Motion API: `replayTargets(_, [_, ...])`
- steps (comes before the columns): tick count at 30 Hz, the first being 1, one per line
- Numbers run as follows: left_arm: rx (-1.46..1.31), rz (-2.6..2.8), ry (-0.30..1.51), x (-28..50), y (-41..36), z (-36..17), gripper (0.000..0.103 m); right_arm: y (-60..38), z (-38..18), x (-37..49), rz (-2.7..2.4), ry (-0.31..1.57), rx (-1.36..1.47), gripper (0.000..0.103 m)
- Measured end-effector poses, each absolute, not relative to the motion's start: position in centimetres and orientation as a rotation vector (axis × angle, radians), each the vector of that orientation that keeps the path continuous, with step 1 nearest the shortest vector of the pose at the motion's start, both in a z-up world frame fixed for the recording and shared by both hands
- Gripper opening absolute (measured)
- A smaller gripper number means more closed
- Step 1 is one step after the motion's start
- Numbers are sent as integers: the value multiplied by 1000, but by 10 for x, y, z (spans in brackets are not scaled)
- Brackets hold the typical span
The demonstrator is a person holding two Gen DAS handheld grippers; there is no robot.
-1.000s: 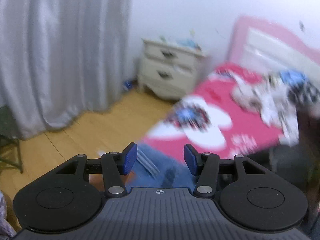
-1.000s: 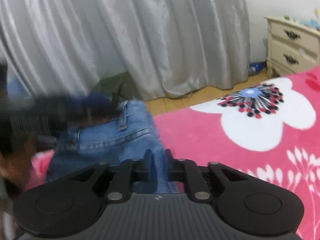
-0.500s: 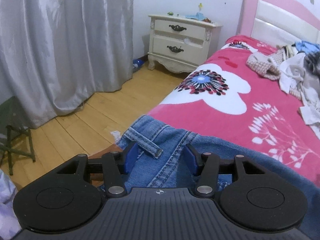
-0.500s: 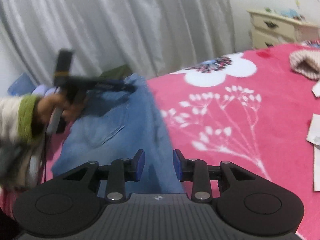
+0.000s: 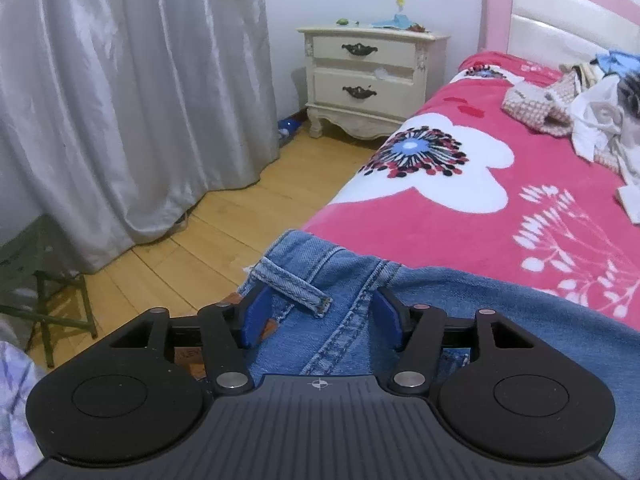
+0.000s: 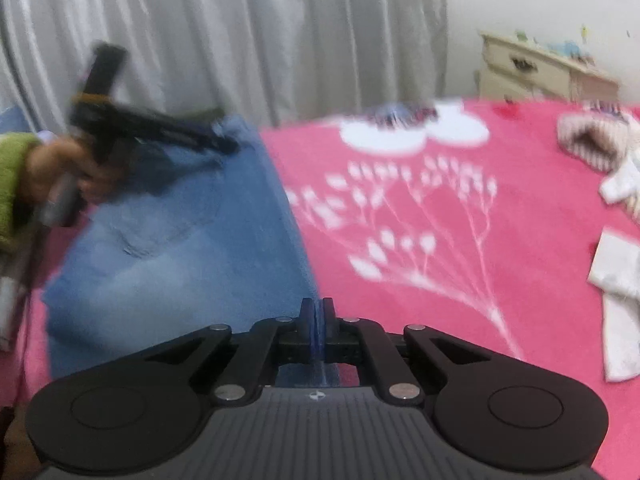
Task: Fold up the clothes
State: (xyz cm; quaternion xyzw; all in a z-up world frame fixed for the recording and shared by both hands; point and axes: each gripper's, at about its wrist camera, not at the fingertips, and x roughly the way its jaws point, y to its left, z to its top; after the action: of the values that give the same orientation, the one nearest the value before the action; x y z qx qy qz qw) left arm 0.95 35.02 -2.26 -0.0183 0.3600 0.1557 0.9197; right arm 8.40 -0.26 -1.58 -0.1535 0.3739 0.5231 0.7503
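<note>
Blue jeans (image 5: 460, 312) lie on the bed's pink flowered blanket (image 5: 440, 220), the waistband at the bed's edge. My left gripper (image 5: 320, 316) straddles the waistband beside a belt loop (image 5: 292, 286). Its jaws are opening and the blue pads stand apart, not pressing the denim. In the right wrist view the jeans (image 6: 180, 240) spread to the left, and my right gripper (image 6: 317, 316) is shut on their near right edge. The left gripper (image 6: 224, 144), held by a hand (image 6: 60, 168), shows blurred at the far end of the jeans.
A cream nightstand (image 5: 368, 80) stands by the pink headboard, with a grey curtain (image 5: 120, 100) and wooden floor (image 5: 240, 232) to the left. A green stool (image 5: 40, 280) stands near the curtain. Loose clothes (image 5: 580, 112) are piled up the bed, and a white cloth (image 6: 620, 280) lies at right.
My right gripper swung right along the jeans and went from open to shut on their edge. The left jaws spread a little wider over the waistband.
</note>
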Motion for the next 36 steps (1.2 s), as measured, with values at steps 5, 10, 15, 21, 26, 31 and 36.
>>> replayTargets(5, [-19, 319, 742, 7, 353, -15, 59, -49, 10, 109, 996, 863, -194, 28])
replayTargets(10, [-57, 337, 682, -10, 354, 16, 58, -150, 61, 120, 749, 828, -93, 30])
replayTargets(15, [-17, 174, 681, -21, 307, 37, 58, -201, 82, 48, 743, 826, -98, 30])
replayTargets(21, [159, 8, 826, -18, 232, 2, 58, -200, 38, -35, 671, 861, -125, 28])
replayTargets(26, [160, 53, 867, -10, 230, -24, 61, -238, 9, -61, 505, 840, -158, 24])
replayTargets(31, [149, 71, 885, -5, 230, -24, 61, -331, 9, -74, 284, 813, -152, 0])
replayTargets(36, [180, 115, 901, -4, 220, -24, 63, -424, 5, -89, -108, 784, -124, 0])
